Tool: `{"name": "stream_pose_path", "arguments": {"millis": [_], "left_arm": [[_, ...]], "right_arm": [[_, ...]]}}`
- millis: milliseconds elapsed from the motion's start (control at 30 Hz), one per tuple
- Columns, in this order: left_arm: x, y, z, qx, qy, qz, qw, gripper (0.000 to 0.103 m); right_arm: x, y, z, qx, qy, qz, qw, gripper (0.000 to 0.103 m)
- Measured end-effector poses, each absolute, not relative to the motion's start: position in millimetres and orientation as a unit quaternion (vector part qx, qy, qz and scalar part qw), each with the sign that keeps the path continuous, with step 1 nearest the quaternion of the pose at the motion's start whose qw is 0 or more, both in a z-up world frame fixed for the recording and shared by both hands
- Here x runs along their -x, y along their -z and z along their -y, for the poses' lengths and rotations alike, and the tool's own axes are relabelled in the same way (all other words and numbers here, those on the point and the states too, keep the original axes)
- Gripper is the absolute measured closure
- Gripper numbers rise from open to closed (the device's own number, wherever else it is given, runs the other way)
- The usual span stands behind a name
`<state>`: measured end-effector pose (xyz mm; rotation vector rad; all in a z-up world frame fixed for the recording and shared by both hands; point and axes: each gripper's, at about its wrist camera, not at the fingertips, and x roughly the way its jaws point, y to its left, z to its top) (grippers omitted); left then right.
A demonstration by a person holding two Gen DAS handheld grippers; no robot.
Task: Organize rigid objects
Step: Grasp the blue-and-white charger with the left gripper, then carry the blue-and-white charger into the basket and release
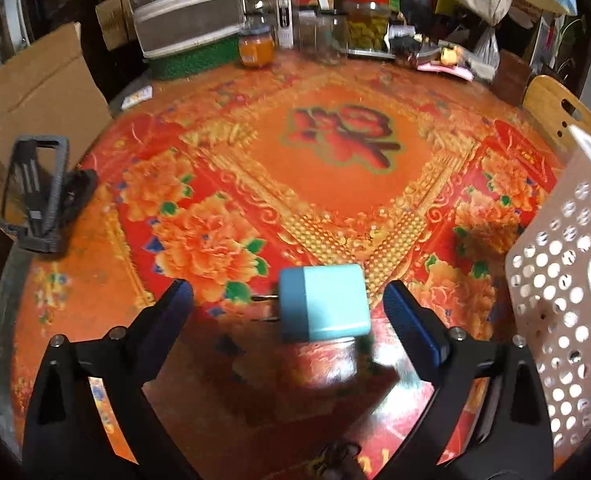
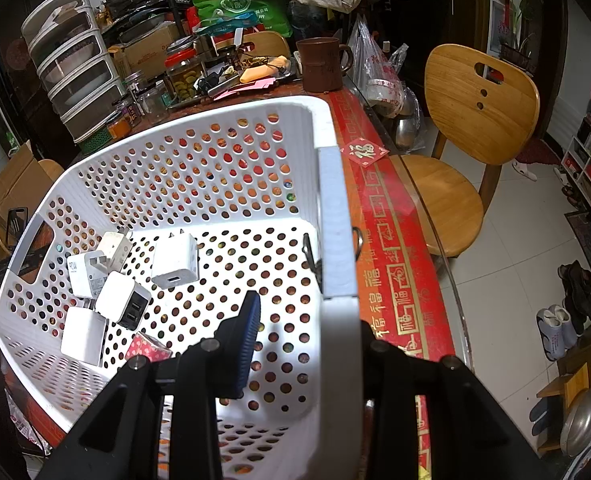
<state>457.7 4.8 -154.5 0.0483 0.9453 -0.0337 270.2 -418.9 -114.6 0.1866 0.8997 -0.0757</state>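
A teal plug adapter point(image 1: 322, 303) lies on the red flowered table point(image 1: 335, 184), its prongs pointing left. My left gripper point(image 1: 289, 300) is open, with one finger on each side of the adapter and clear gaps to both. A white perforated basket point(image 1: 563, 280) stands at the right. My right gripper point(image 2: 305, 320) is shut on the basket's right wall point(image 2: 337, 240); its inner finger point(image 2: 245, 344) is inside, the outer one hidden behind the wall. Several white chargers point(image 2: 174, 260) and a pink dotted box point(image 2: 148, 347) lie in the basket.
A black phone stand point(image 1: 41, 192) sits at the table's left edge. Jars point(image 1: 365, 16), a drawer unit point(image 1: 187, 4) and clutter line the far edge. A brown mug point(image 2: 321, 64) stands behind the basket. A wooden chair point(image 2: 467, 152) is beyond the table's right edge.
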Motion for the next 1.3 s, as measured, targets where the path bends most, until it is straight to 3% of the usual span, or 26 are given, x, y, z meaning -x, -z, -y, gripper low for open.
{"name": "stream_pose_path", "arguments": {"millis": [100, 200, 400, 667, 1300], "left_arm": [[-466.7, 164.5, -1.6, -0.006, 0.013, -0.47, 0.883, 0.024], [-469.8, 175.4, 4.6, -0.002, 0.018, -0.479, 0.878, 0.043], [-459.3, 163.7, 0.8, -0.008, -0.008, -0.442, 0.897, 0.043], [-423.3, 97.4, 6.8, -0.085, -0.116, -0.329, 0.933, 0.043], [-364.8, 11.3, 104.9, -0.094, -0.003, -0.305, 0.948, 0.043]], "right_arm": [[-270.4, 114.4, 419.0, -0.09, 0.037, -0.433, 0.896, 0.068], [-270.2, 114.6, 418.9, -0.09, 0.036, -0.434, 0.896, 0.068], [-270.8, 114.4, 419.1, -0.089, 0.036, -0.434, 0.896, 0.068], [-270.8, 114.8, 418.9, -0.091, 0.034, -0.433, 0.896, 0.068], [-270.5, 115.2, 418.1, -0.09, 0.034, -0.433, 0.896, 0.067]]}}
